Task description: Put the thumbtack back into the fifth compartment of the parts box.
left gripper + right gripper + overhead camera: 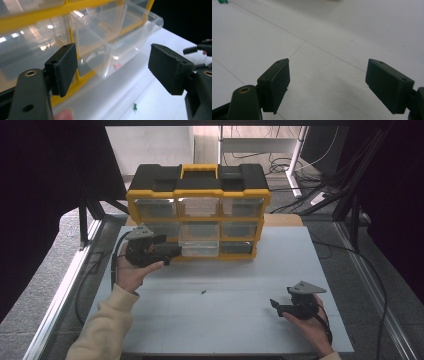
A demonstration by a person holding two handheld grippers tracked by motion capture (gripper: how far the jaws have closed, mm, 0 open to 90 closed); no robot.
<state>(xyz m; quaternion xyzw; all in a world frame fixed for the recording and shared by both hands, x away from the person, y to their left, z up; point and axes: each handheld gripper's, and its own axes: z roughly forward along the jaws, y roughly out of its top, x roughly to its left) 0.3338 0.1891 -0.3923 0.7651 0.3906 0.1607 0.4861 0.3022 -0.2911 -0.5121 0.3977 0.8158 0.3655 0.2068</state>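
A yellow and black organizer box (198, 182) with clear drawers stands at the back of the white table (225, 320). Its middle drawer (200, 242) is pulled out; in the left gripper view this clear drawer (125, 32) holds a small red item (117, 66). My left gripper (172, 251) (112, 65) hovers just left of that drawer, jaws wide apart with nothing between them. A small green pushpin (203, 291) (135, 107) (222, 1) lies on the table's middle. My right gripper (274, 305) (327, 82) rests low at the front right, open and empty.
Black frame posts and dark curtains flank the table. Cables run over the floor behind the box and to the right (300, 170). A metal rail (60, 295) runs along the table's left side. The right gripper shows far off in the left gripper view (200, 48).
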